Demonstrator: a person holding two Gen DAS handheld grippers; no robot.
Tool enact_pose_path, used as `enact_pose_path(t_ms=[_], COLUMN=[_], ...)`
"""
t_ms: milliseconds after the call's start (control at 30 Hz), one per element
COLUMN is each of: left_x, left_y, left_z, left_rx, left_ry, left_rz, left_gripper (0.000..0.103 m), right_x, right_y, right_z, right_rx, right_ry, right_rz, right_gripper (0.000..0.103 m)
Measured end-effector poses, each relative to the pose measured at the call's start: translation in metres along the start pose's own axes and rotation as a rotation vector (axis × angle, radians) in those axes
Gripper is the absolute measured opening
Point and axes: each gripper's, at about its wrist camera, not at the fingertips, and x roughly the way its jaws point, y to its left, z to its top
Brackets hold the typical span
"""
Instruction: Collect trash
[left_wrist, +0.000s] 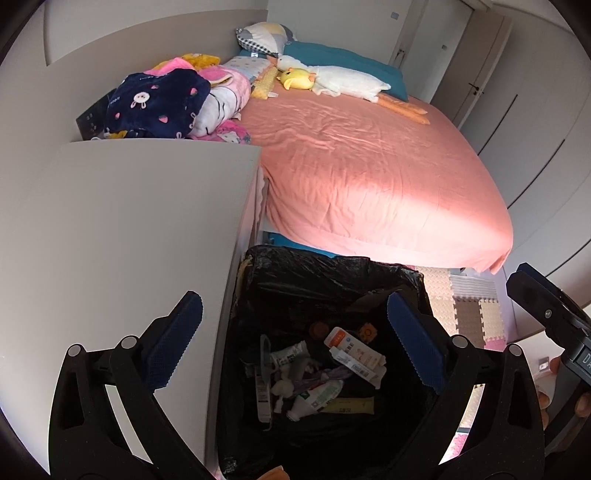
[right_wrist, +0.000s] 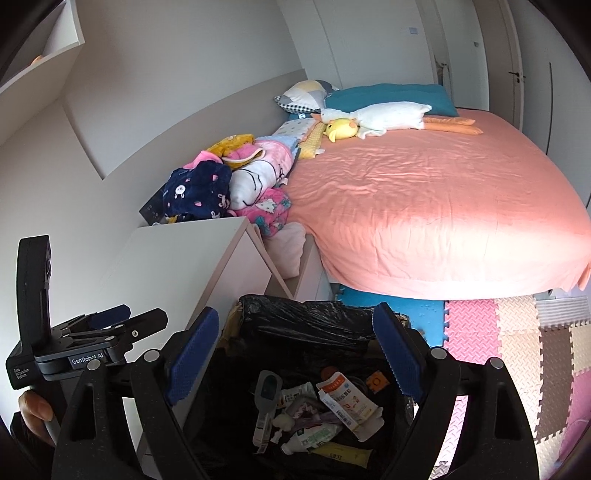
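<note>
At the far left I see a white bedside cabinet (left_wrist: 140, 229), its top bare. My left gripper (left_wrist: 295, 343) hangs just past the cabinet's edge, its blue-padded jaws spread wide with nothing between them. Directly below sits the trash bin (left_wrist: 332, 273), lined with a black bag and standing on the floor between the cabinet and the bed. Inside lies the collected trash (left_wrist: 317, 376): crumpled wrappers, a white-and-orange carton, a small bottle and a yellow packet. My right gripper (right_wrist: 295, 350) hovers over the same bin, also spread and empty. To the right stretches a bed with a salmon sheet (left_wrist: 369, 166), a plush goose (left_wrist: 343, 79) near the pillows, and foam floor mats (right_wrist: 517, 350) beyond.
</note>
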Motion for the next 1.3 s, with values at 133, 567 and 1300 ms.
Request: enact_pose_path(t_ms=[133,567,1300], left_x=[-0.0013,-0.0025,-0.0041], left_y=[-0.0005,-0.0024,-0.0041], left_z=[0.0004,0.0011,0.0051], left_rx=[0.002,0.02,0.046], left_ry=[-0.004,-0.008,-0.016], left_rz=[-0.001,0.009,0.01], left_gripper=[0.097,0.097,0.097], right_x=[-0.0006,-0.0005,-0.0002], right_y=[0.0004,0.0015,0.0013], right_z=[0.0001,0.0005,0.0006], right_rx=[-0.001,-0.001,-0.003], right_ry=[-0.004,-0.004,-0.003], right_rz=[0.0,-0.002,-0.004], right_gripper=[0.085,0.085,0.085])
